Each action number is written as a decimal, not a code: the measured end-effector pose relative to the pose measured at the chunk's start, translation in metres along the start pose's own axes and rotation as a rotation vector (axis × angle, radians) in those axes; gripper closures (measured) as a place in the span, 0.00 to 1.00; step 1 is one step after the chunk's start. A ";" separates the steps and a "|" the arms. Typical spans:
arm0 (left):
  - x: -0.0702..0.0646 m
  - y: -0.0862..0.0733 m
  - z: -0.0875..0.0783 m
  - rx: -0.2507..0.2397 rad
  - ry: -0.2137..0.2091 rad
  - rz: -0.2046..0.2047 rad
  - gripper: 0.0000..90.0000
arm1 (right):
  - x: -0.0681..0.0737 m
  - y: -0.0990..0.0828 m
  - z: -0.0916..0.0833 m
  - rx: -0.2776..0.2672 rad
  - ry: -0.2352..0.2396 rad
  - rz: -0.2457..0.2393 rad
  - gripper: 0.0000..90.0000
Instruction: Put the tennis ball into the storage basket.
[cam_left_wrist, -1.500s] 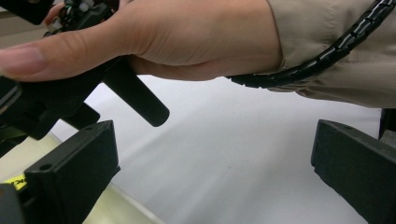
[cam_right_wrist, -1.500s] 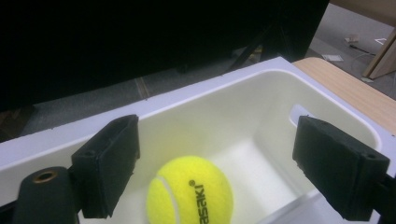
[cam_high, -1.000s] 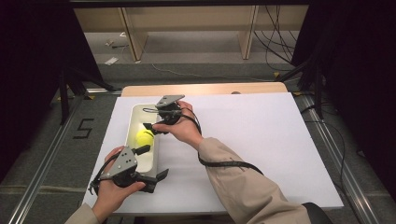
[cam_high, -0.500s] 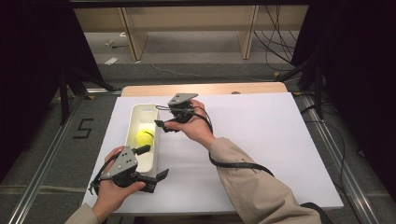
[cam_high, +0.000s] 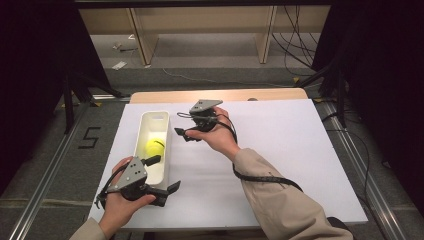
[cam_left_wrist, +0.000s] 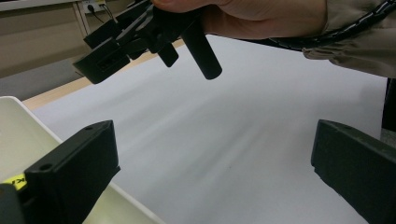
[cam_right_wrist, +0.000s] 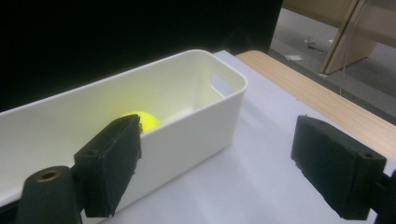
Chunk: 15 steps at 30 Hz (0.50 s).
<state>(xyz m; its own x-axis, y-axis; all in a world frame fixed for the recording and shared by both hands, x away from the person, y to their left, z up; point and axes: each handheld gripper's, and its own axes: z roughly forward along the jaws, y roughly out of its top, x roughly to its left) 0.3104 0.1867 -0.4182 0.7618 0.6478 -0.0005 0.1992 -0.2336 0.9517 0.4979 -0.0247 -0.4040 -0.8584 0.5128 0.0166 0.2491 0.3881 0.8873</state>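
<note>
A long white bin (cam_high: 155, 116) lies on the left of the table with a yellow ball (cam_high: 155, 146) inside it. My right gripper (cam_high: 184, 127) hovers just right of the bin's far half, open and empty; its jaws have just been closing a little with nothing between them. In the right gripper view the bin (cam_right_wrist: 187, 107) and the ball (cam_right_wrist: 142, 120) sit ahead to the left of my right gripper (cam_right_wrist: 215, 158). My left gripper (cam_high: 164, 173) rests at the bin's near end, open and empty, one jaw over the bin's rim. In the left gripper view my left gripper (cam_left_wrist: 210, 163) frames bare table.
A white sheet (cam_high: 280, 140) covers the table, with a strip of bare wood (cam_high: 220, 95) along the far edge. The other hand with its gripper (cam_left_wrist: 140, 37) hangs across the top of the left gripper view. Dark floor and shelving lie beyond the table.
The right hand has drawn its gripper to the right, from over the bin to beside it. The left hand and the ball have stayed put.
</note>
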 end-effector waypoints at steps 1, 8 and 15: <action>0.000 0.000 0.000 0.000 -0.001 0.001 0.00 | -0.001 -0.001 -0.002 -0.002 -0.005 0.001 0.19; 0.000 0.000 0.000 -0.001 -0.001 -0.006 0.00 | -0.009 -0.005 -0.015 -0.008 -0.025 0.014 0.19; 0.000 0.000 0.000 -0.002 0.001 -0.005 0.00 | -0.015 -0.011 -0.026 -0.011 -0.043 0.022 0.19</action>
<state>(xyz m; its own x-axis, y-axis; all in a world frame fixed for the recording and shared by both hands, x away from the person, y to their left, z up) 0.3106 0.1867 -0.4184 0.7602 0.6496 -0.0045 0.2012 -0.2290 0.9524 0.4963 -0.0565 -0.4022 -0.8326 0.5536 0.0162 0.2623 0.3685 0.8918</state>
